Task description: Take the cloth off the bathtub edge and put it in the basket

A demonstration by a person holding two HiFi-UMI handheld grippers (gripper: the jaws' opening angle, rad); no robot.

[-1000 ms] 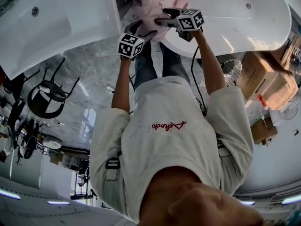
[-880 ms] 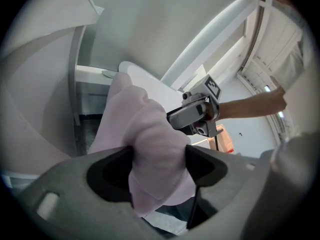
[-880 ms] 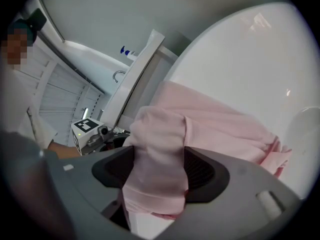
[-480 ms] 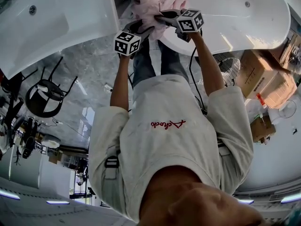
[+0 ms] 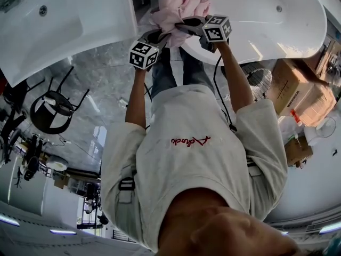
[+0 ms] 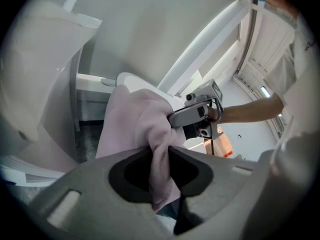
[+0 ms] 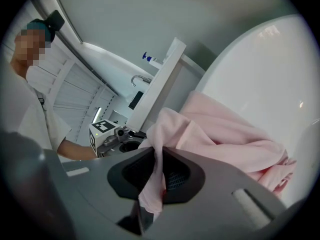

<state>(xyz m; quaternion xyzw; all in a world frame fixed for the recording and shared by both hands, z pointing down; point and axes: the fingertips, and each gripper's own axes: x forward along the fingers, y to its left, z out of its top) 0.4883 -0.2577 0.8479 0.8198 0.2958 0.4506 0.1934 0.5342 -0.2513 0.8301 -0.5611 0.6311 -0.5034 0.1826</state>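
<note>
A pink cloth [image 5: 179,8] lies bunched on the rim of the white bathtub [image 5: 266,23]. My left gripper [image 5: 159,37] holds it from the left and my right gripper [image 5: 185,23] from the right. In the left gripper view a fold of the cloth [image 6: 135,124] is pinched between the jaws of the left gripper [image 6: 161,168], which are still closing. The right gripper [image 7: 157,176] is closing on another fold, with the rest of the cloth [image 7: 225,131] draped over the tub [image 7: 265,69]. Each gripper shows in the other's view: the right gripper [image 6: 197,115] and the left gripper [image 7: 107,134]. No basket is in view.
A second white tub [image 5: 64,20] stands to the left, with a dark gap between the two. A black chair [image 5: 50,111] is on the grey marble floor at left. Cardboard boxes [image 5: 298,87] and a fan [image 5: 262,79] stand at right. My torso fills the lower middle.
Both grippers stay at the cloth, and it has gathered into a tighter, higher bunch between them. The left gripper's cube has shifted slightly left and down.
</note>
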